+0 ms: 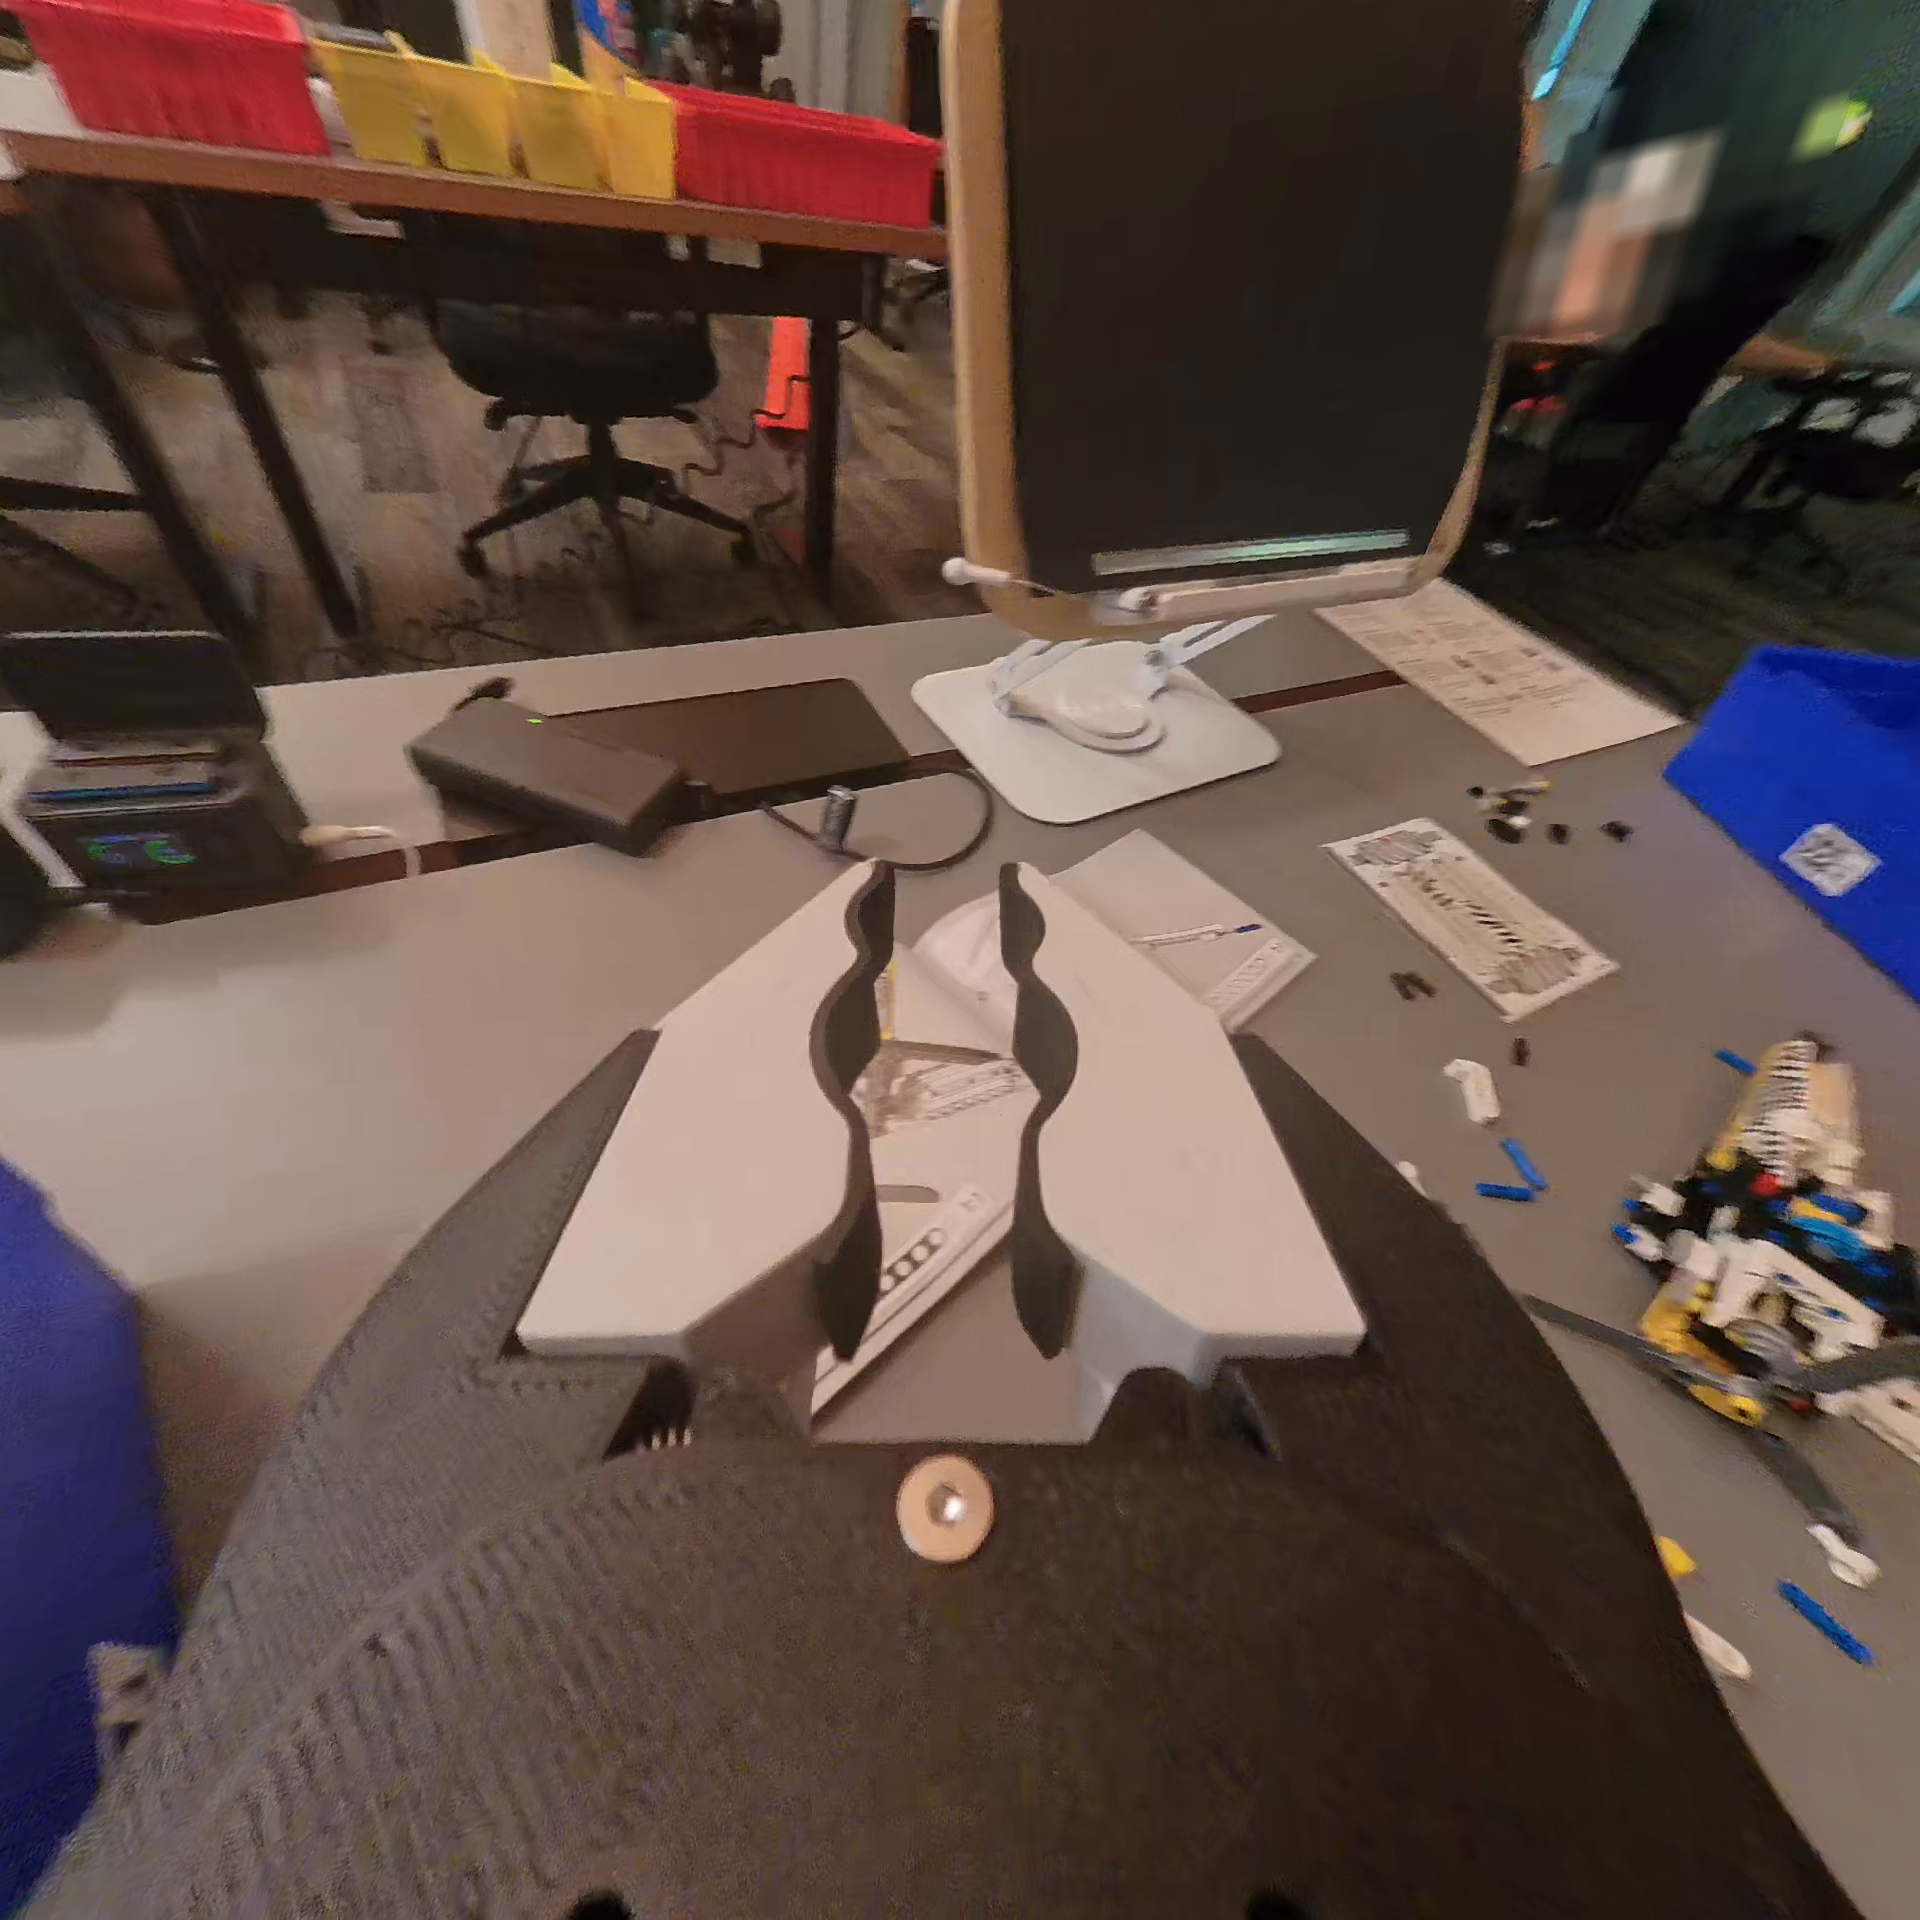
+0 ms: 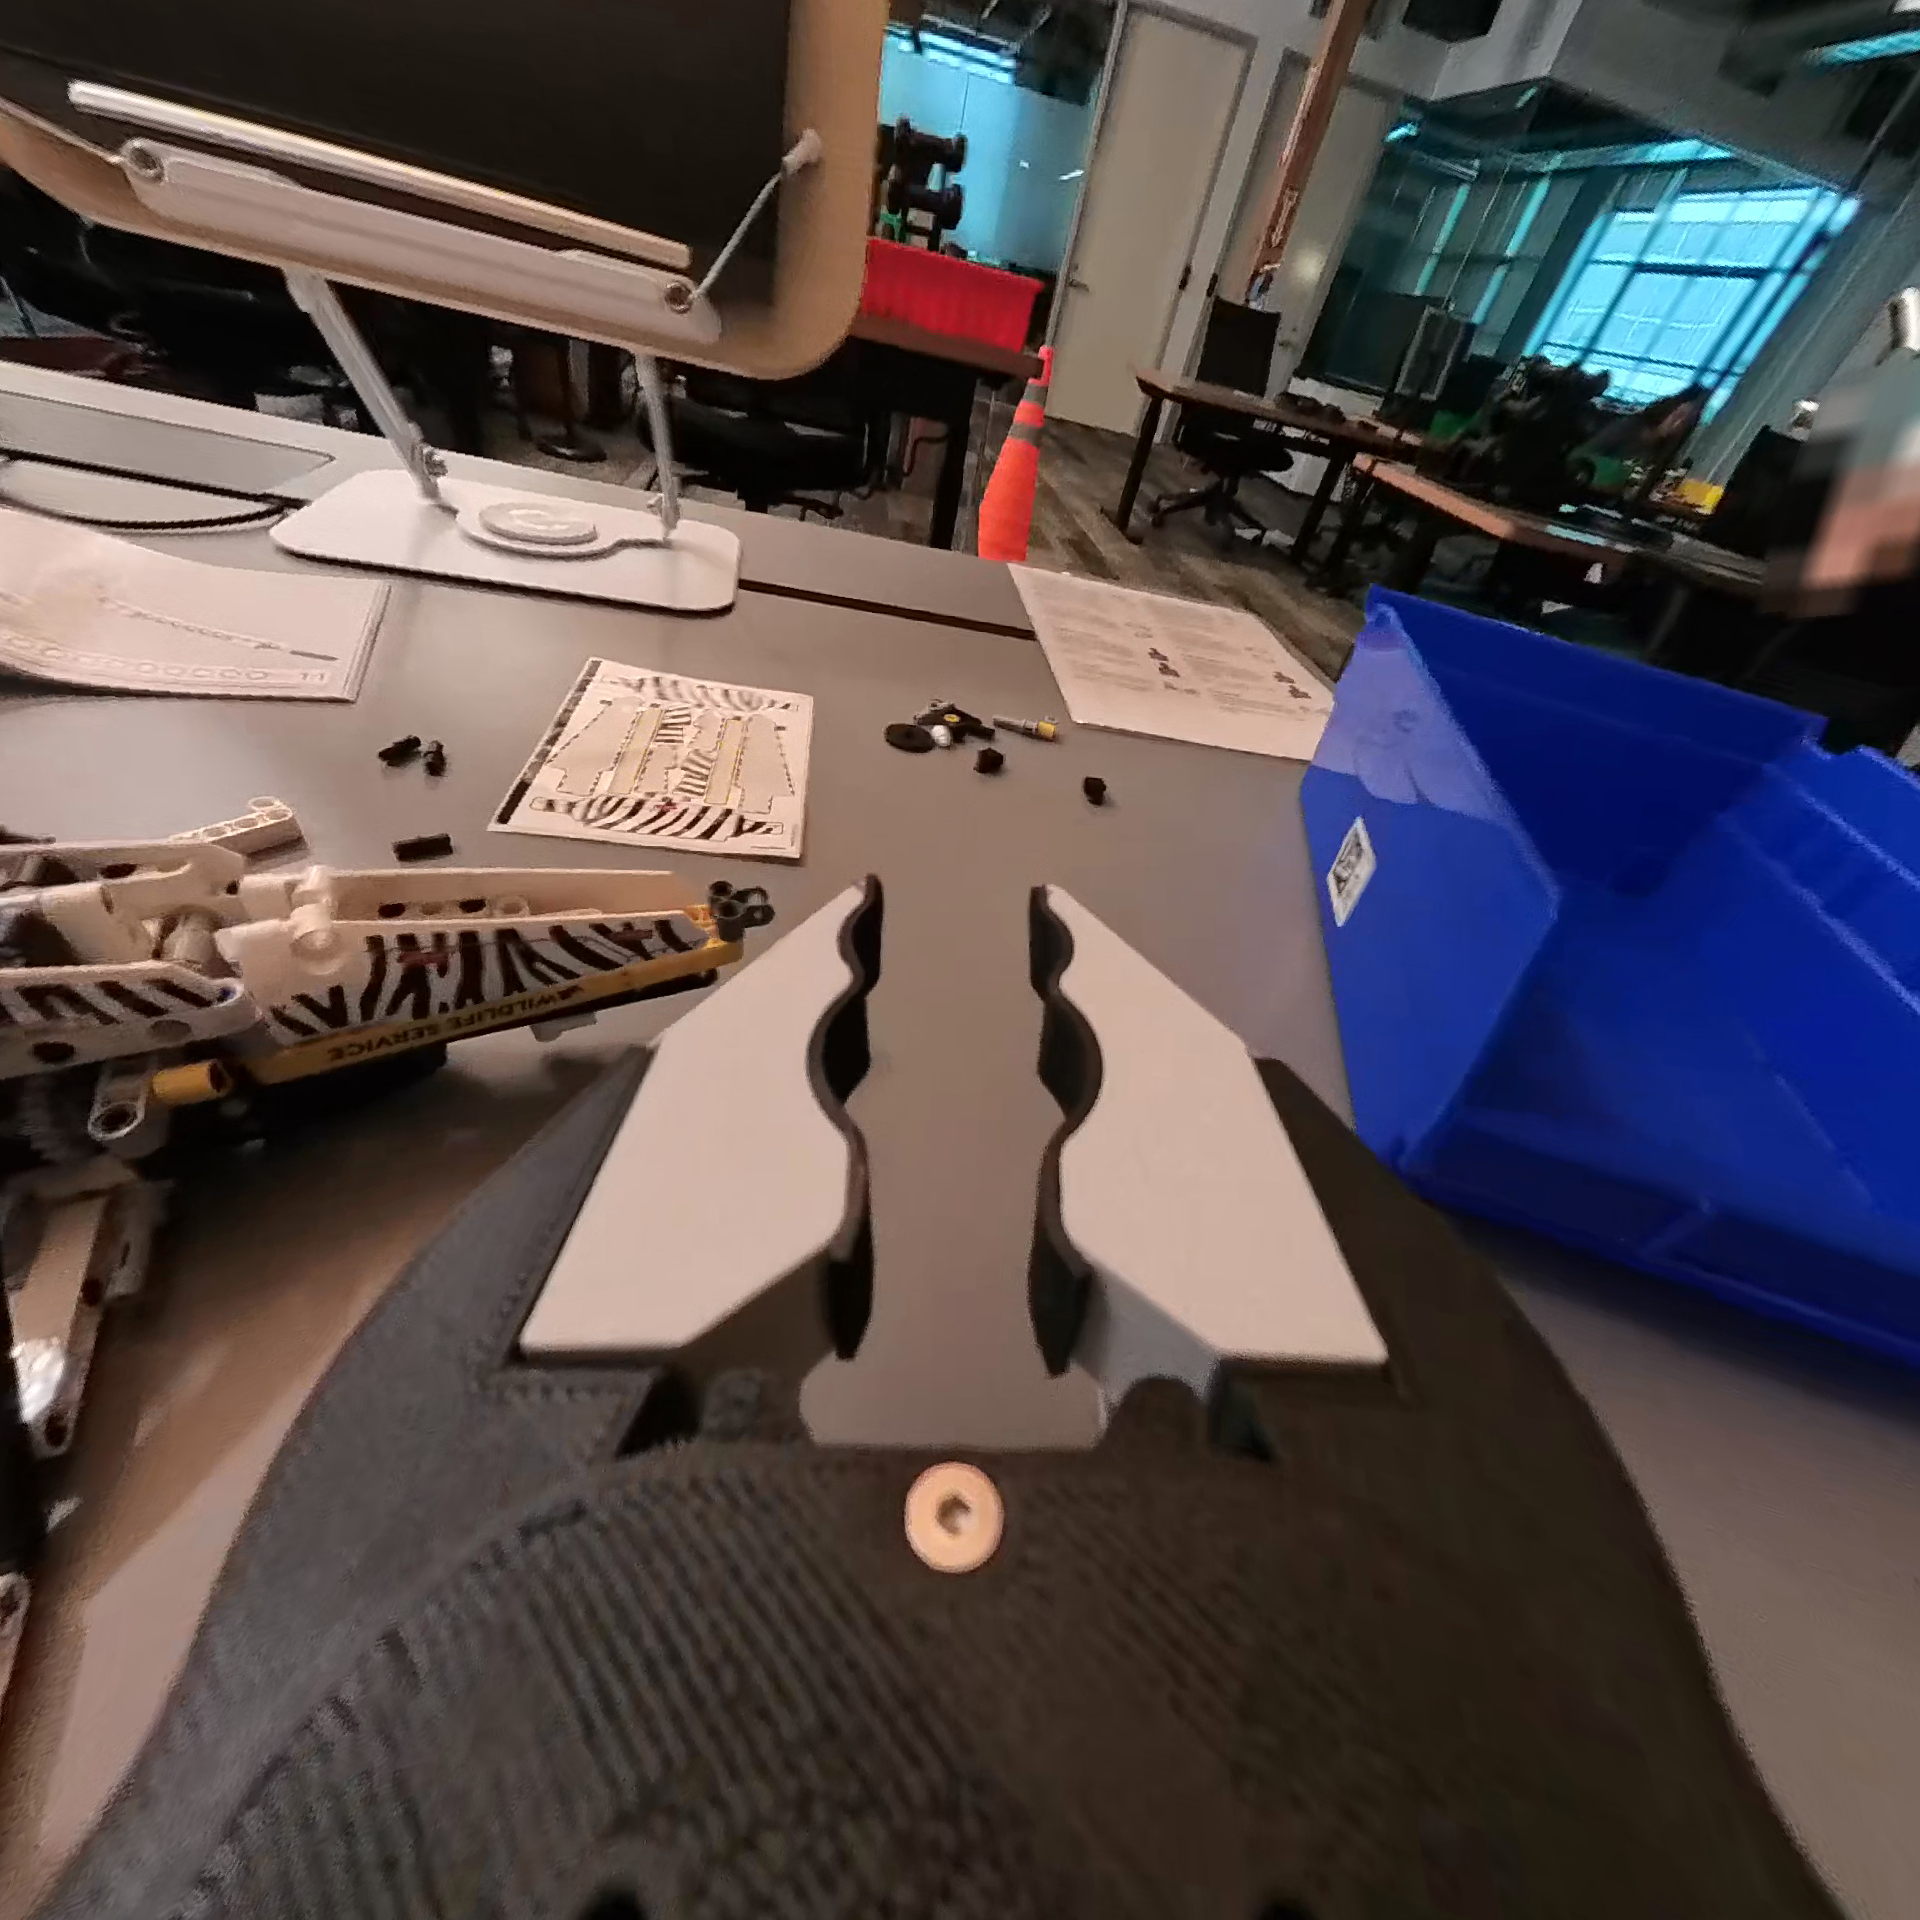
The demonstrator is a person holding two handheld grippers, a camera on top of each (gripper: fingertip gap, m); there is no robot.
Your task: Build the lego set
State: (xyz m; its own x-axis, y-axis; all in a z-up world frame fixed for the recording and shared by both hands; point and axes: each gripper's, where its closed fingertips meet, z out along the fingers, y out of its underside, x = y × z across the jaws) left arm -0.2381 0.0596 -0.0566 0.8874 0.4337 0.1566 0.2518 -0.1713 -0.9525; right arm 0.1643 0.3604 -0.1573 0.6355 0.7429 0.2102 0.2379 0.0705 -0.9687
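Note:
A partly built lego model, white with zebra stripes and yellow and black parts, lies on the grey table at the right of the left wrist view point(image 1: 1766, 1257) and at the left of the right wrist view point(image 2: 343, 977). My left gripper point(image 1: 945, 883) is open and empty, hovering over an open instruction booklet point(image 1: 1174, 925). My right gripper point(image 2: 956, 899) is open and empty, just right of the model's striped tail. A zebra sticker sheet point(image 2: 665, 764) lies beyond it. Small black pins point(image 2: 966, 732) and loose blue and white pieces point(image 1: 1507, 1143) are scattered on the table.
A blue bin point(image 2: 1621, 997) stands at the right. A tablet on a white stand point(image 1: 1101, 727) is at the back, with a printed sheet point(image 2: 1164, 655) beside it. A black power brick and cable point(image 1: 551, 769) lie at the back left. An orange cone point(image 2: 1018, 488) stands on the floor. The grippers' ends are close to 50 cm from one another.

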